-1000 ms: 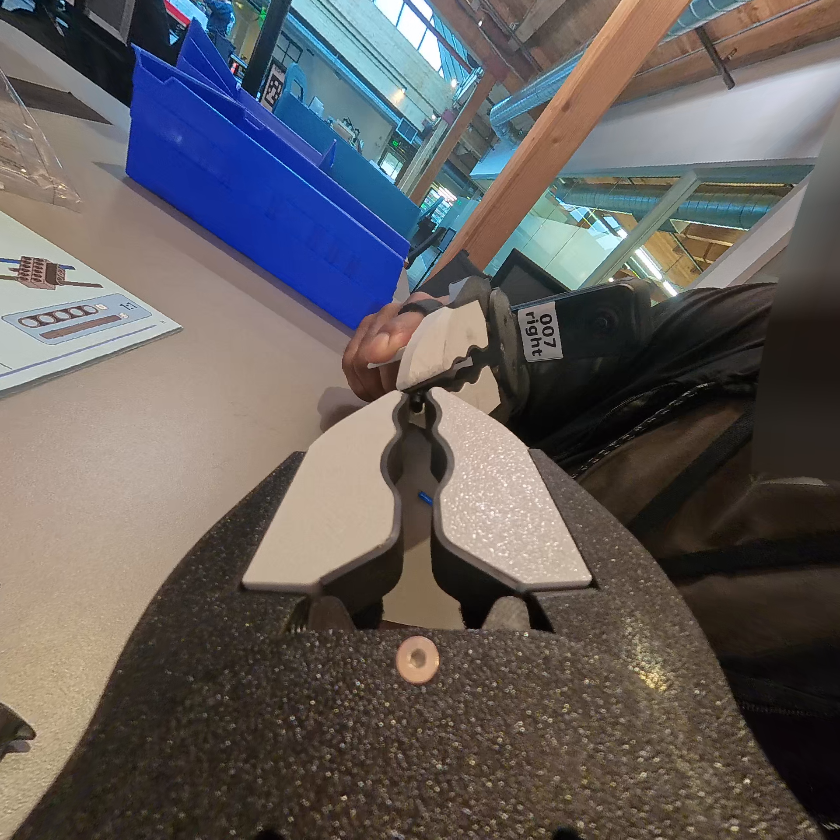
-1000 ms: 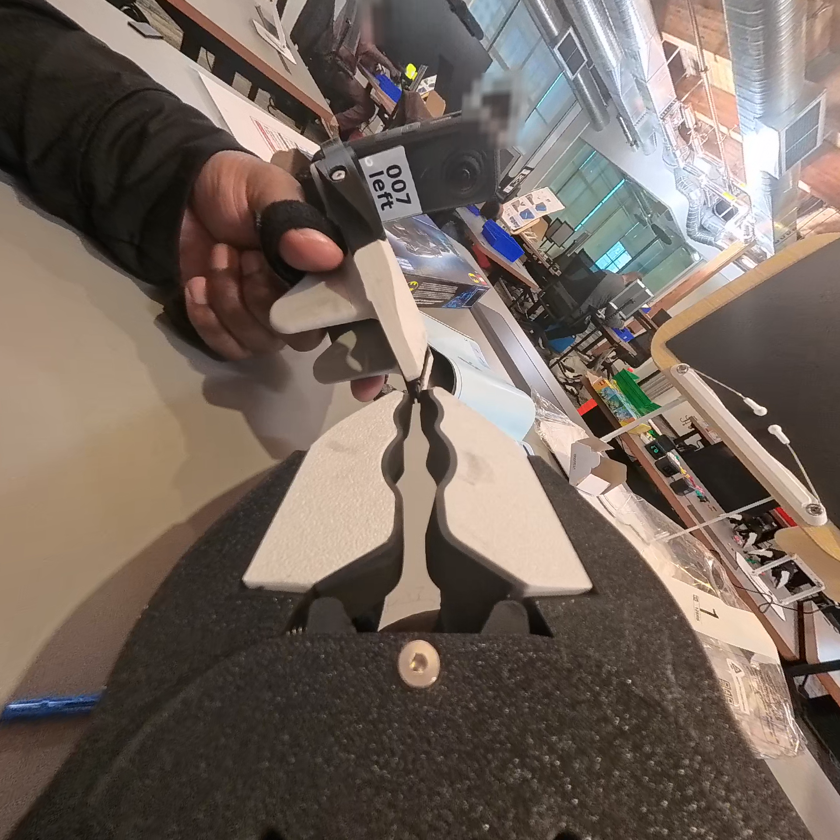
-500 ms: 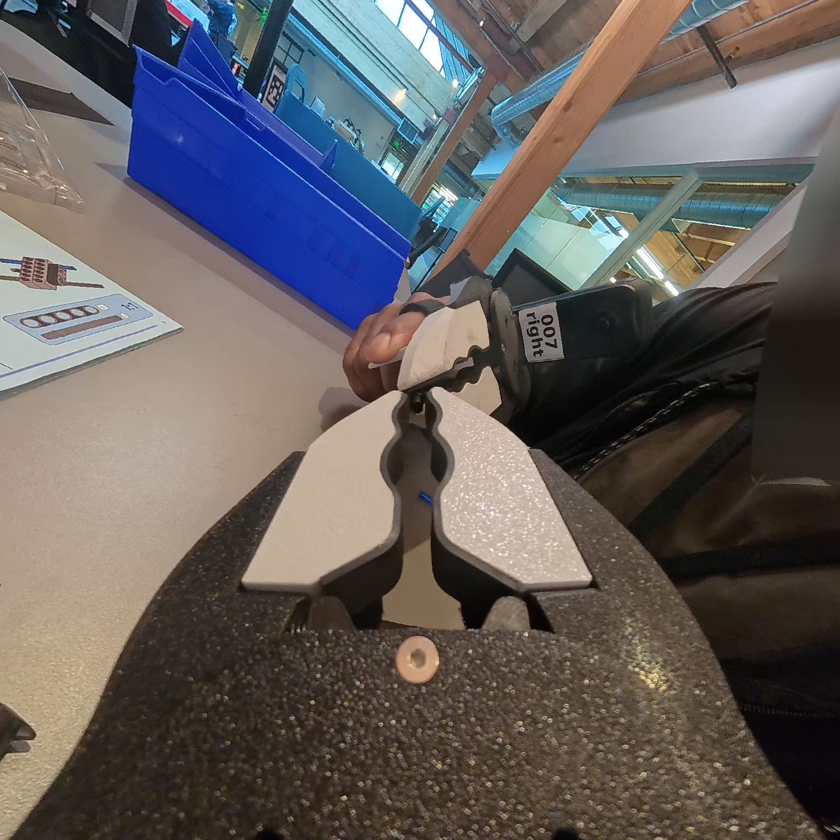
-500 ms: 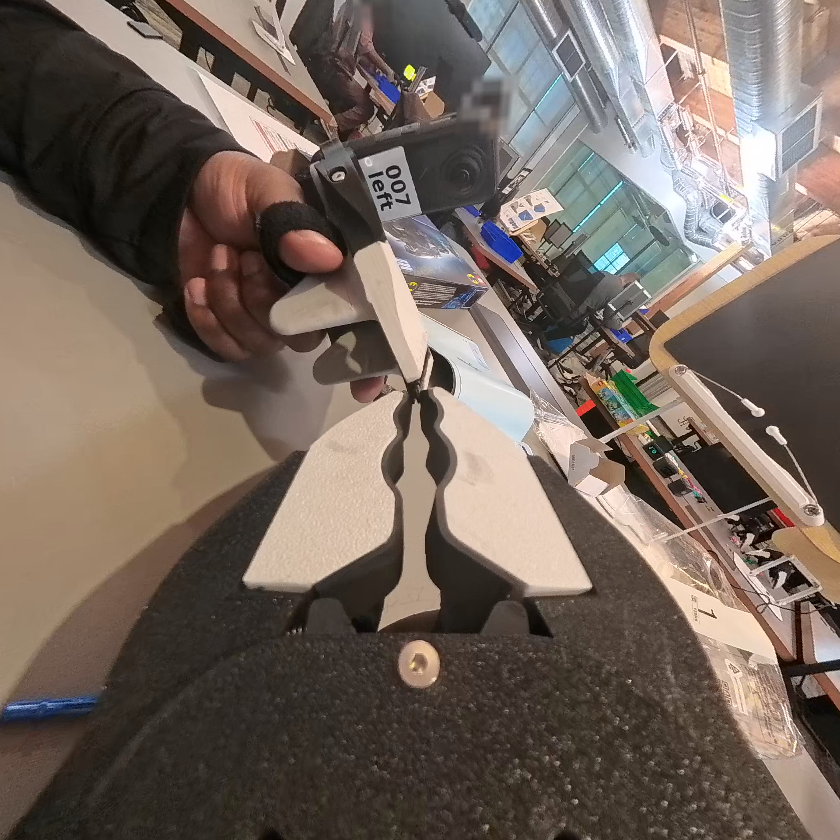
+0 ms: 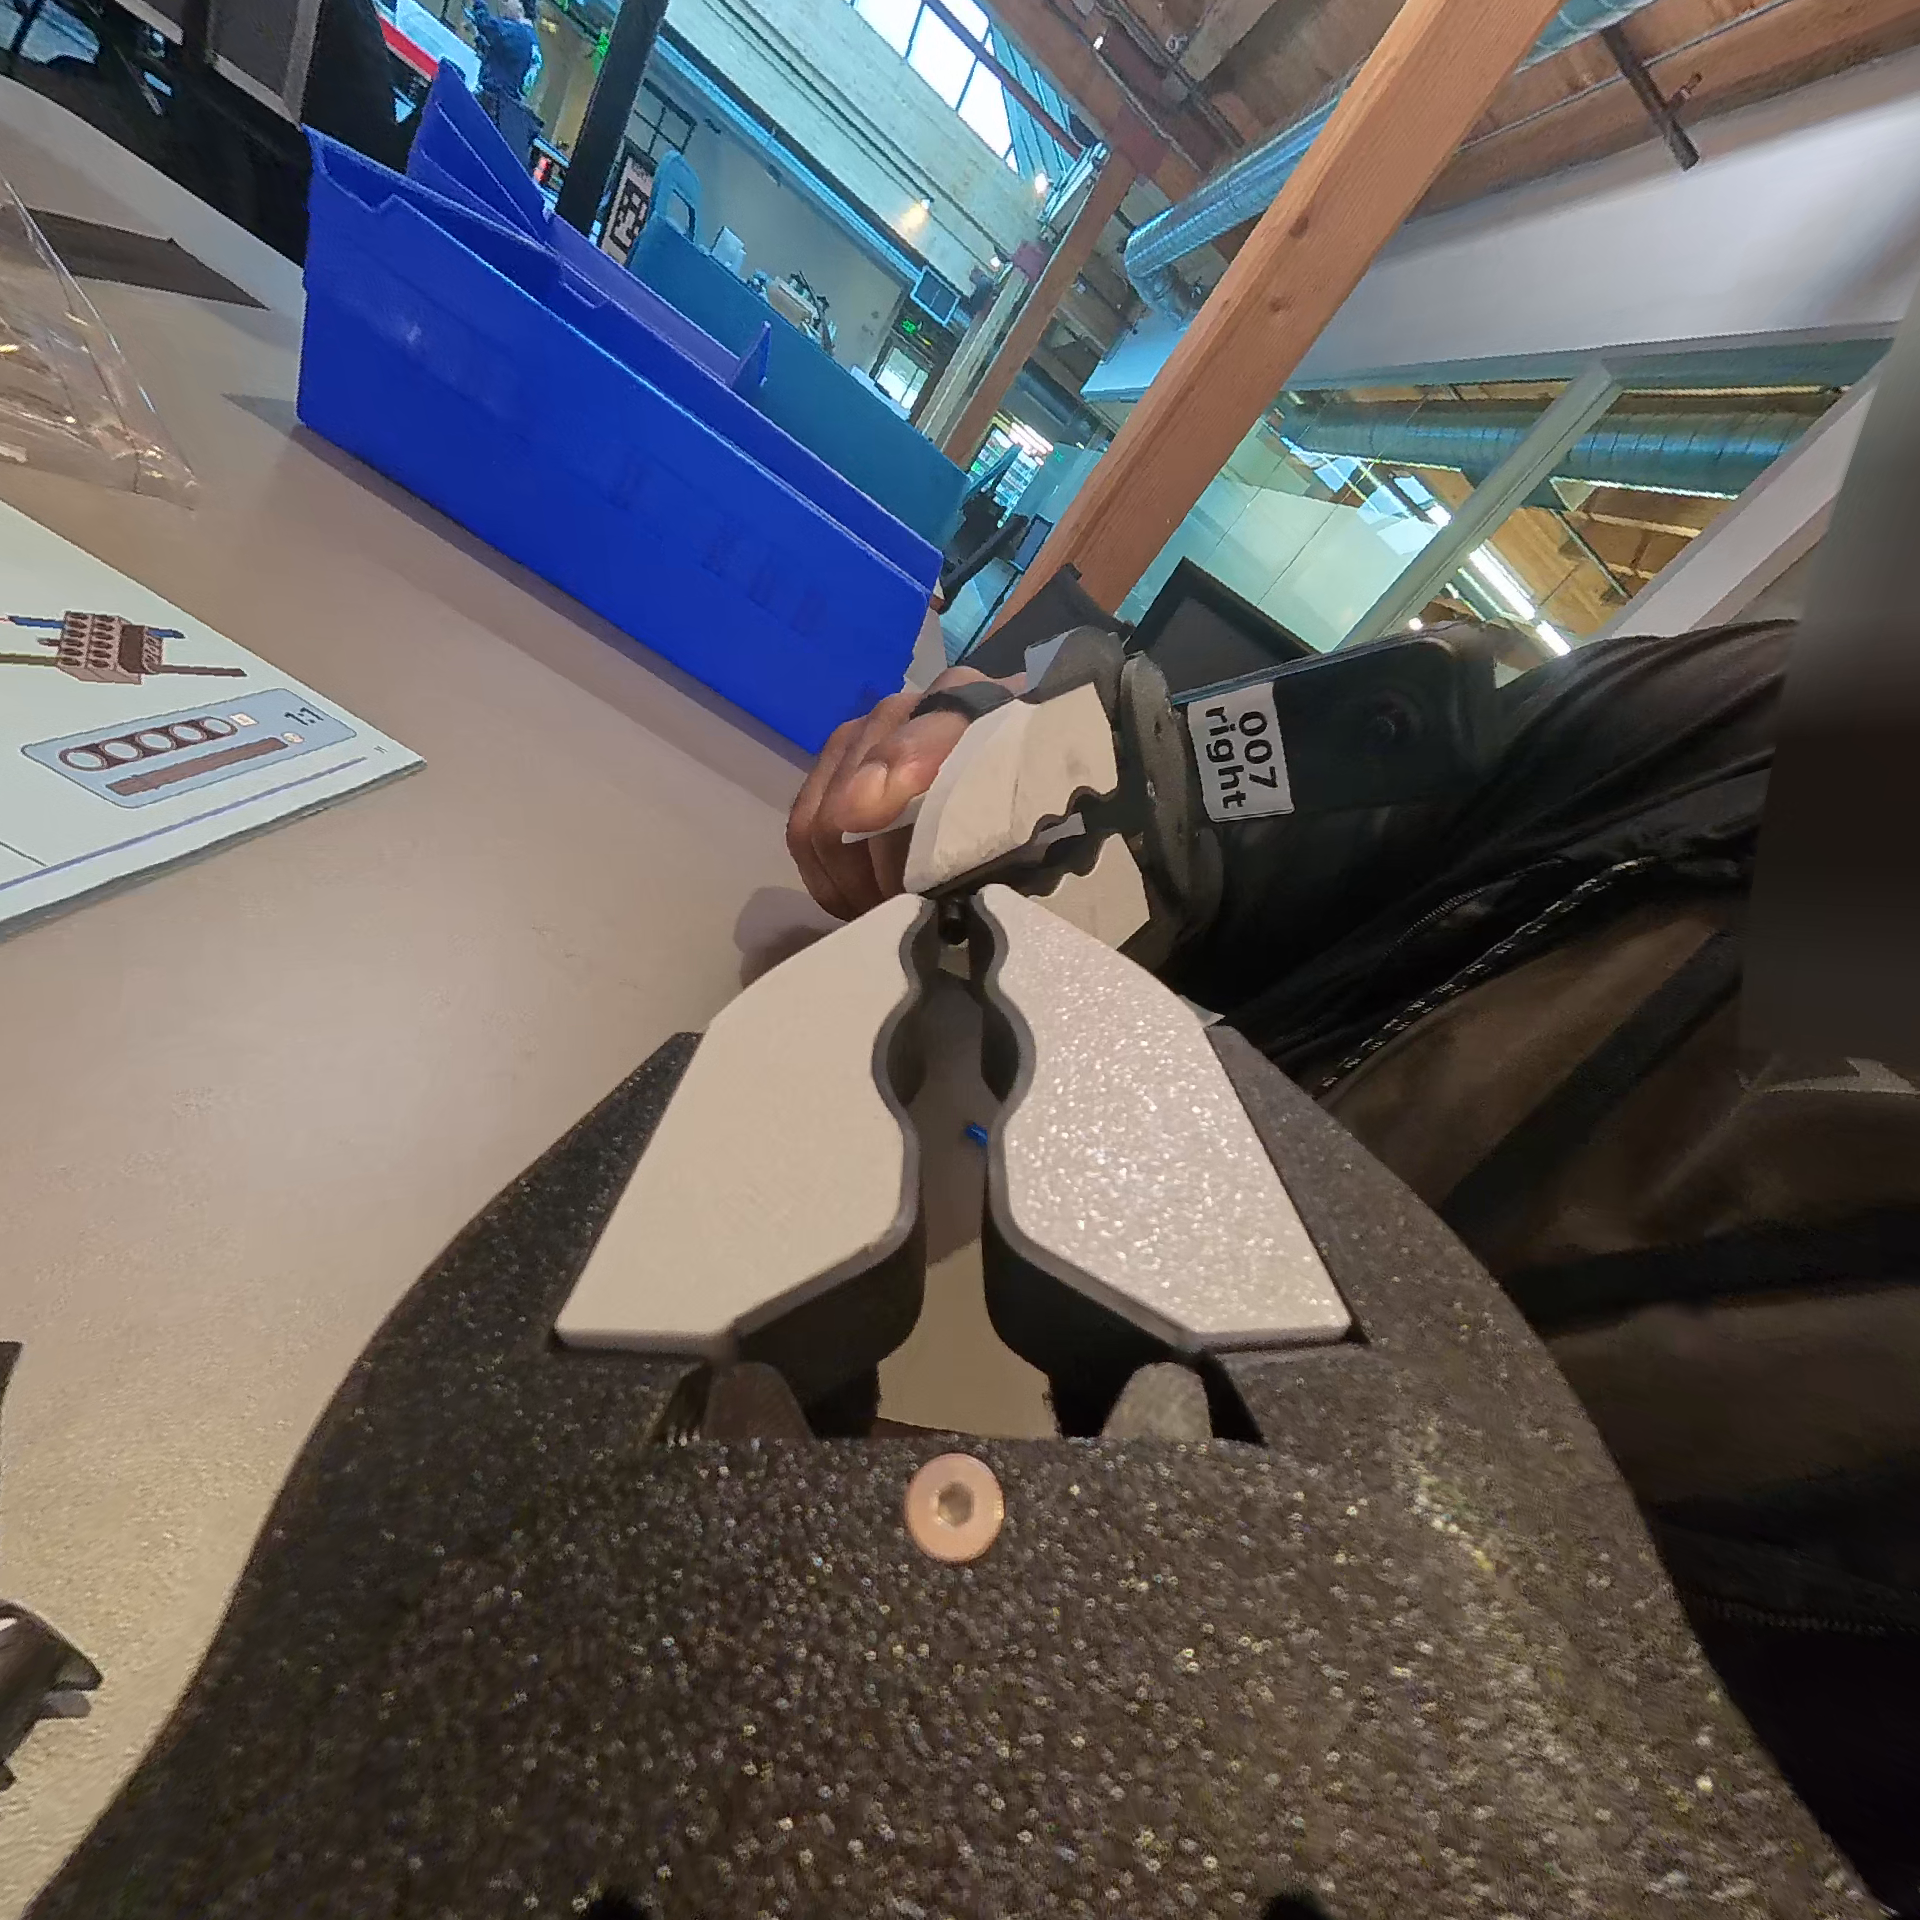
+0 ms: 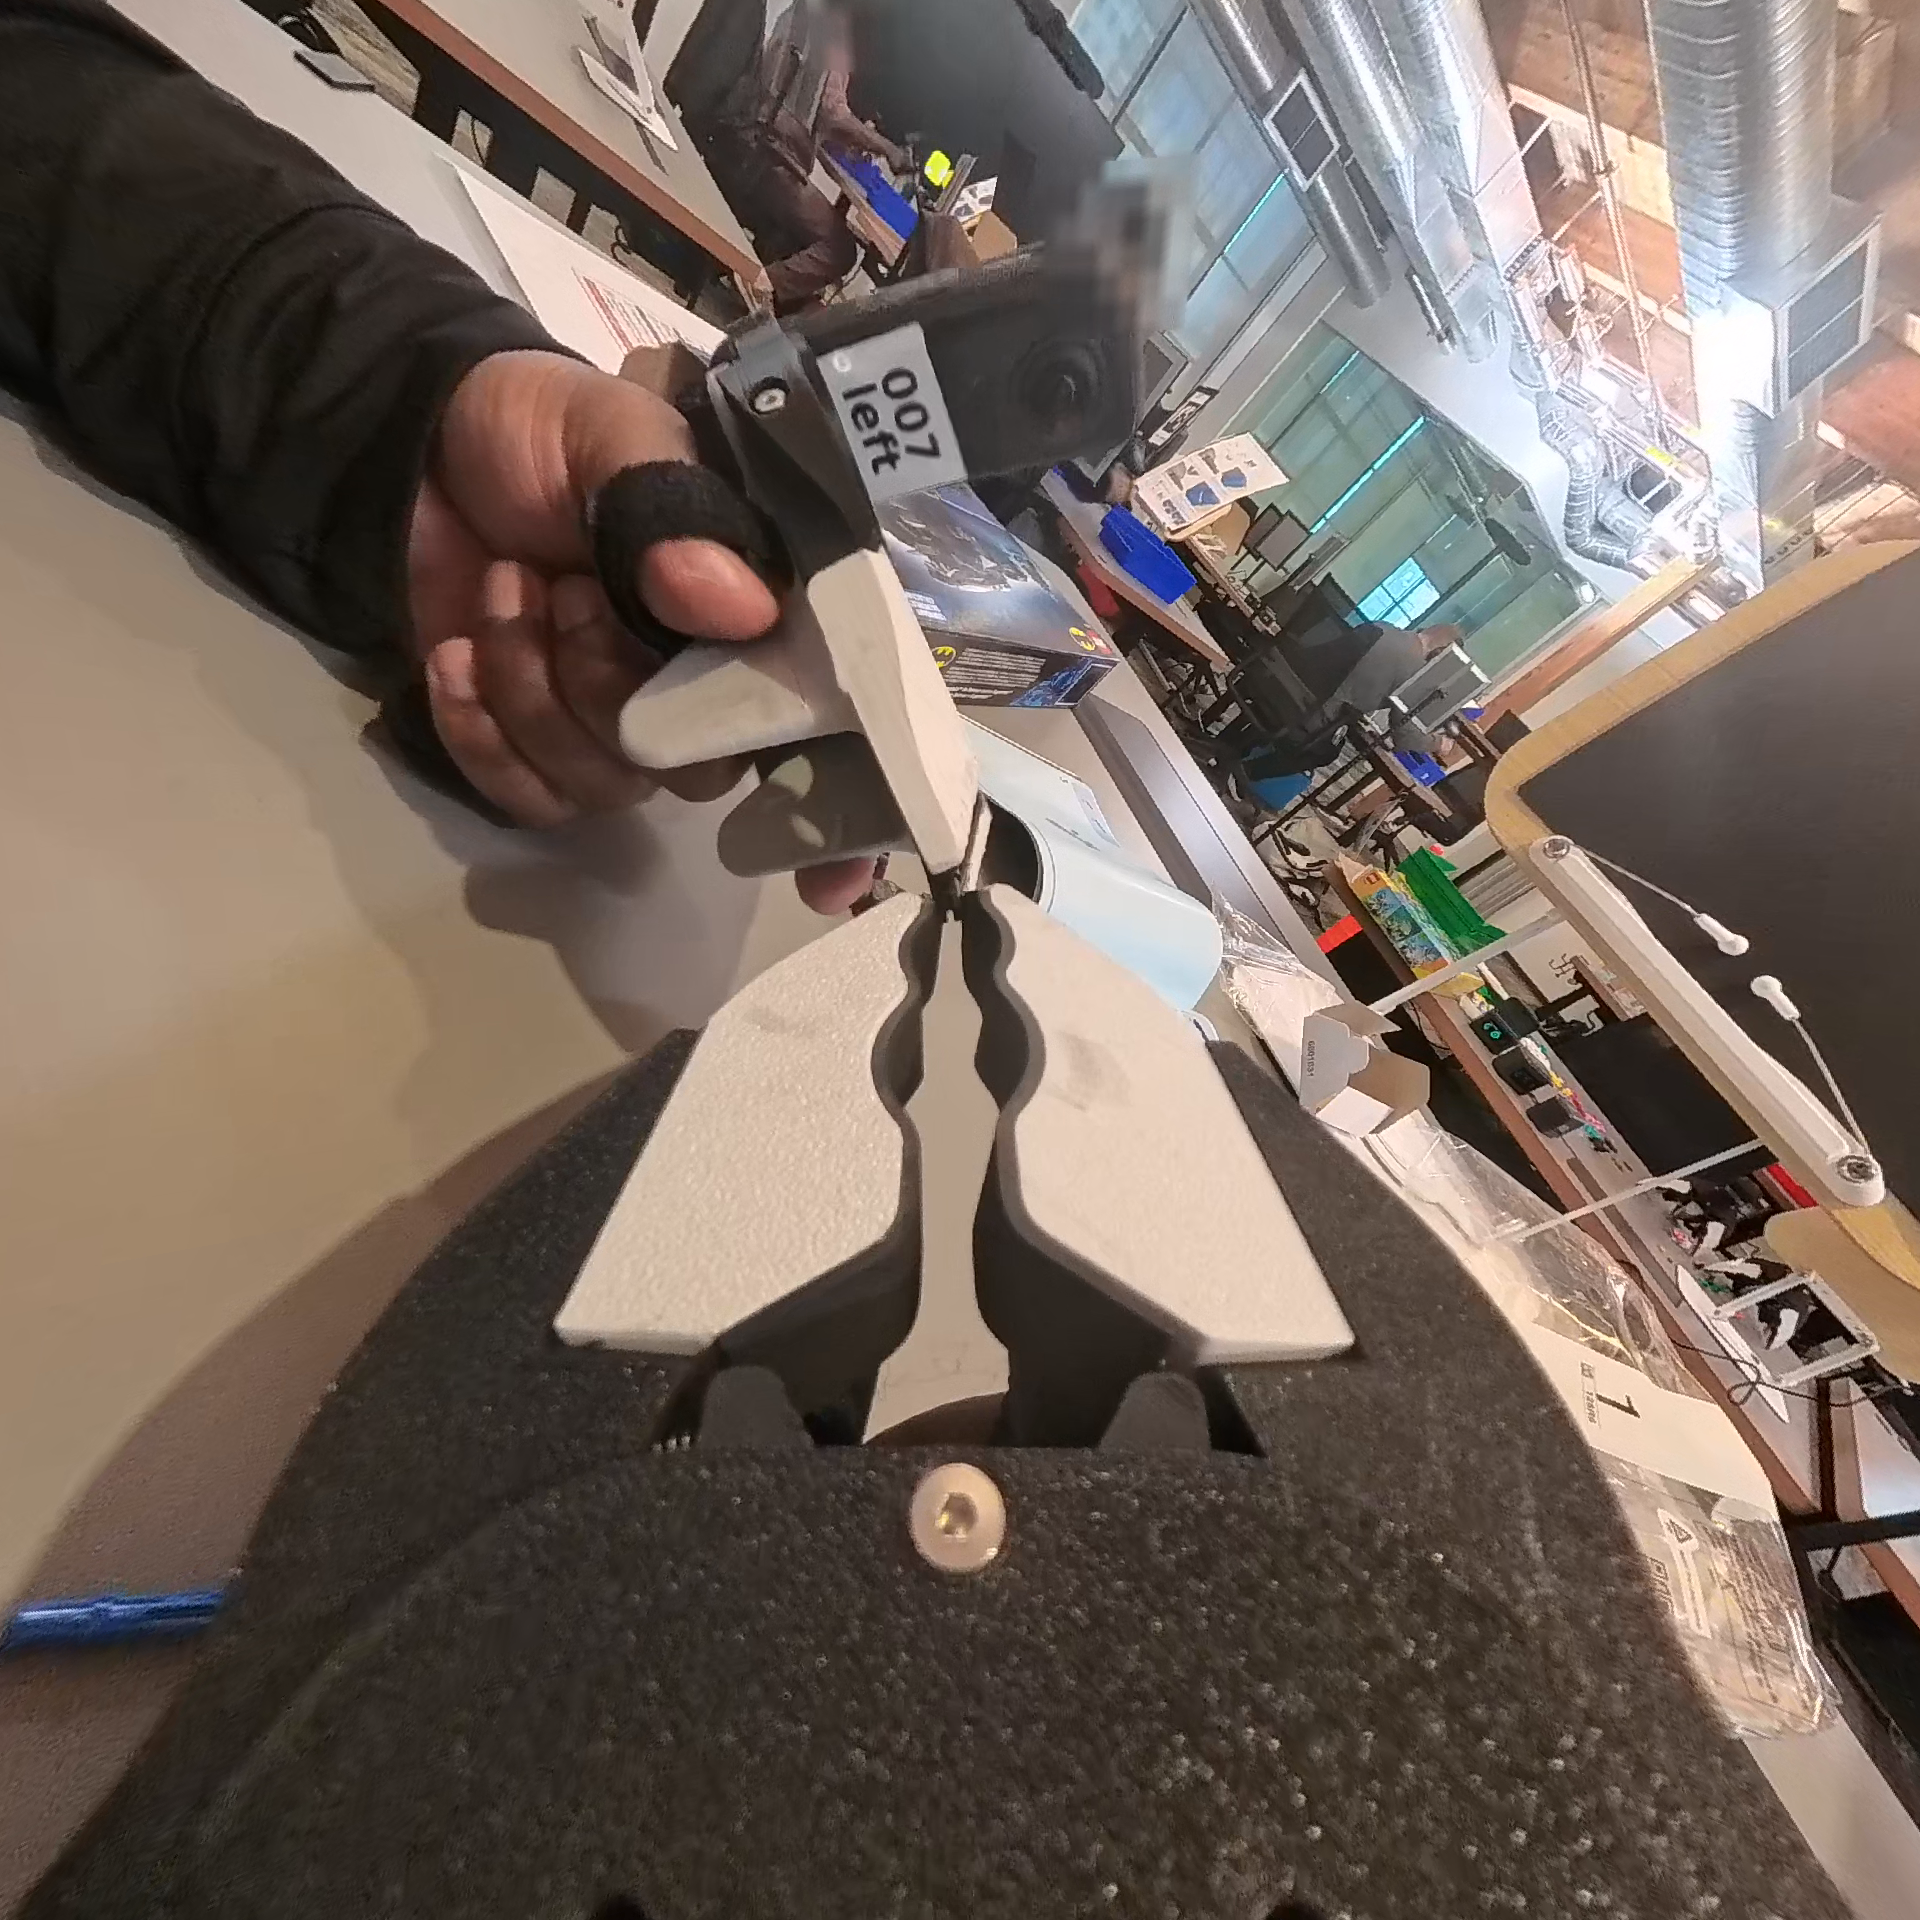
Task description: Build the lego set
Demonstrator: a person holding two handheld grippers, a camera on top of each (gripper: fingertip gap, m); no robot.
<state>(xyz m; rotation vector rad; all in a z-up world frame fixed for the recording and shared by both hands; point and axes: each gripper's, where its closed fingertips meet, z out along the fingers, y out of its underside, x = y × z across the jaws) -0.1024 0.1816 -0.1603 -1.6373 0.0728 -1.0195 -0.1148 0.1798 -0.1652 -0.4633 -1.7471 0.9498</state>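
Observation:
My left gripper (image 5: 948, 920) is shut on a small black peg-like piece (image 5: 948, 928) pinched at its fingertips. My right gripper (image 6: 951, 914) is shut on a small dark piece (image 6: 949, 912) at its fingertips. The two grippers meet tip to tip a little above the grey table (image 5: 364, 987). In the left wrist view the right gripper (image 5: 971, 883) comes in from the upper right, held by a hand (image 5: 873, 790). In the right wrist view the left gripper (image 6: 961, 868) comes down from the upper left, held by a hand (image 6: 520, 623). Whether both hold one piece or two joined pieces is not clear.
A blue bin (image 5: 582, 457) stands at the back, an instruction sheet (image 5: 156, 727) and a clear bag (image 5: 62, 395) lie to the left. A blue pin (image 6: 114, 1616) lies on the table. A dark box (image 6: 997, 623), a pale blue roll (image 6: 1112, 914), a small carton (image 6: 1351, 1070) and plastic bags (image 6: 1714, 1621) lie to the right. Both grippers' tips are roughly 15 centimetres from the blue pin (image 6: 114, 1616).

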